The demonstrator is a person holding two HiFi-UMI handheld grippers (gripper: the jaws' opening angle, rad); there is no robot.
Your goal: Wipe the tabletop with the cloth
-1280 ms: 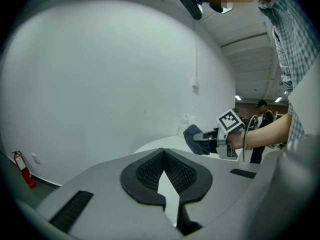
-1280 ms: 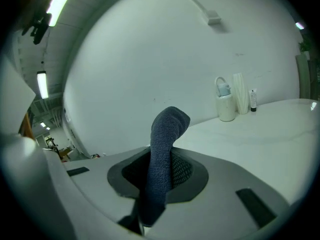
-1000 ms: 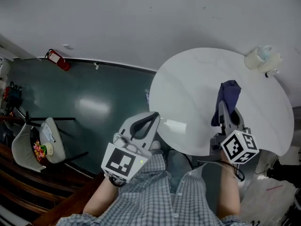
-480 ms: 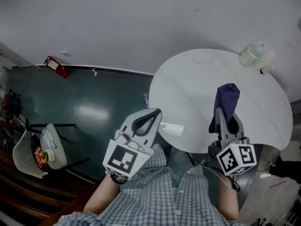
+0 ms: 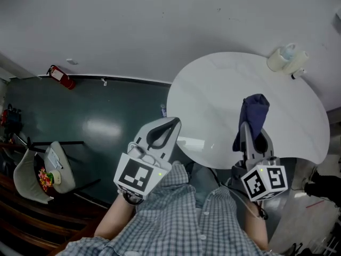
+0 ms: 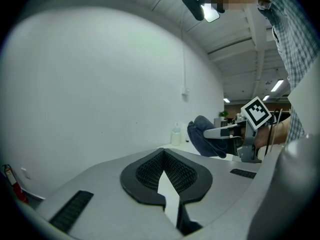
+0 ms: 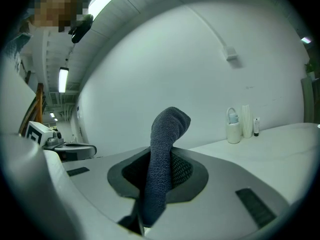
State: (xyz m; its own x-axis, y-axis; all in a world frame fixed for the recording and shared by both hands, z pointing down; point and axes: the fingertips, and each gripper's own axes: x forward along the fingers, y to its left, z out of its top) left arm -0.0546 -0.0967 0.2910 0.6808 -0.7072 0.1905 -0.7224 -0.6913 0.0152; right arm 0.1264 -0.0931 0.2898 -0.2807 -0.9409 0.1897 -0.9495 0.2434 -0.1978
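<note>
Right gripper [image 5: 249, 135] jaws pinched on dark blue knitted cloth [image 5: 253, 113]; the cloth stands up from between the pads [image 7: 186, 170] and folds over past the tips. Cloth sits over the round white tabletop [image 5: 213, 95], about 5 o'clock on its disc, near the front edge; contact with the surface cannot be judged. Left gripper [image 5: 171, 124] jaws pressed together, nothing between them, held off the table edge at 7 o'clock. White bottles [image 5: 286, 58] stand at 1 o'clock on the tabletop.
</note>
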